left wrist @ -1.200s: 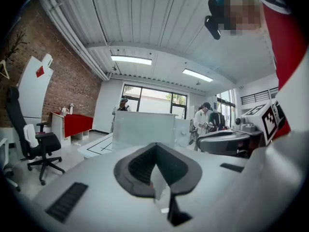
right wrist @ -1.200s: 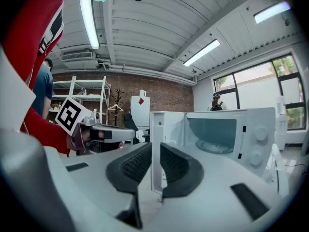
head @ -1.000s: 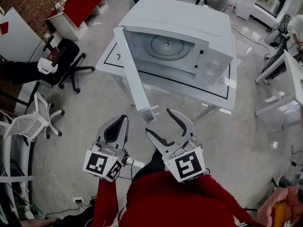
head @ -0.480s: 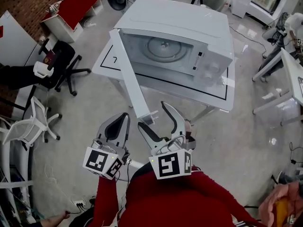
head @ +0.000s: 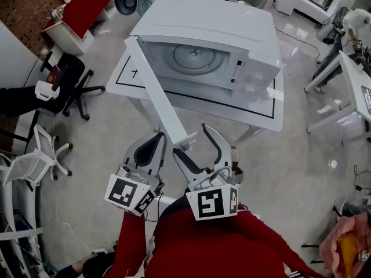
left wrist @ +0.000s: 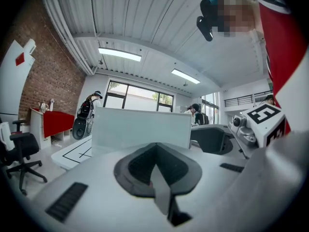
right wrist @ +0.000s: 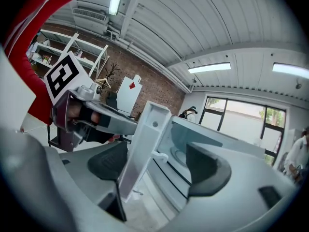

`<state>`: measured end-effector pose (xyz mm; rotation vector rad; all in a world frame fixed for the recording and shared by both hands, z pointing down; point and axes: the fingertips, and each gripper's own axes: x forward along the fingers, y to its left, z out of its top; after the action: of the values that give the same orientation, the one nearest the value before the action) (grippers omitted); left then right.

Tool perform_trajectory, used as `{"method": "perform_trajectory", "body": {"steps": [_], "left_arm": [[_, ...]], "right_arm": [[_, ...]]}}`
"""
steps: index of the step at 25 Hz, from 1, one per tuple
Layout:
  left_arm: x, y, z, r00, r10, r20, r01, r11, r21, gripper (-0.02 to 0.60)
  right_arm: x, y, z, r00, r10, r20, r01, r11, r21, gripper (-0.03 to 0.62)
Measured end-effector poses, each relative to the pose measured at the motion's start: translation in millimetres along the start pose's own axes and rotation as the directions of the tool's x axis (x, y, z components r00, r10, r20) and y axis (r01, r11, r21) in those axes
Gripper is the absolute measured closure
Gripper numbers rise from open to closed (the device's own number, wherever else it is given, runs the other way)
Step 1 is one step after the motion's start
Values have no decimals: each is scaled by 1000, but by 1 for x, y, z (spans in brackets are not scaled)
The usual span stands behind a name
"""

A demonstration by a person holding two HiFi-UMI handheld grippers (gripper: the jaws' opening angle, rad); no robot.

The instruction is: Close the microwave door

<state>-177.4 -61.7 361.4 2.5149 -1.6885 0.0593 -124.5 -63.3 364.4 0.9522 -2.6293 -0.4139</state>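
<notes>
**A:** The microwave (head: 203, 51) sits on the white surface (head: 261, 110) with its door (head: 155, 90) wide open. It's swung out past the surface's edge towards the person.

**B:** And the right gripper (head: 191, 141) is right at the door's free edge! Its fingers are spread wide and have just been opening. That edge, latch hooks and all, stands between them.

**A:** Any squeeze on it?

**B:** None. The edge stands close by one pad, and the other pad is well off it.

**A:** And the left gripper (head: 155, 139)?

**B:** Its fingers are closed together with nothing in them. It's held level, just beside the door's outer face. I can't tell whether it touches.

**A:** The glass turntable (head: 194, 57) is in plain sight inside the cavity.
</notes>
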Motion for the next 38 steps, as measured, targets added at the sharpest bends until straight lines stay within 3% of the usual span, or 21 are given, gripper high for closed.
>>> {"method": "perform_trajectory", "body": {"steps": [16, 38], "left_arm": [[59, -30, 6, 993, -116, -7, 116, 993, 6, 571], [138, -45, 14, 977, -211, -39, 213, 976, 54, 571]], "right_arm": [[-8, -59, -34, 987, -138, -85, 145, 985, 92, 209], [15, -120, -72, 970, -183, -162, 209, 965, 159, 210]]}}
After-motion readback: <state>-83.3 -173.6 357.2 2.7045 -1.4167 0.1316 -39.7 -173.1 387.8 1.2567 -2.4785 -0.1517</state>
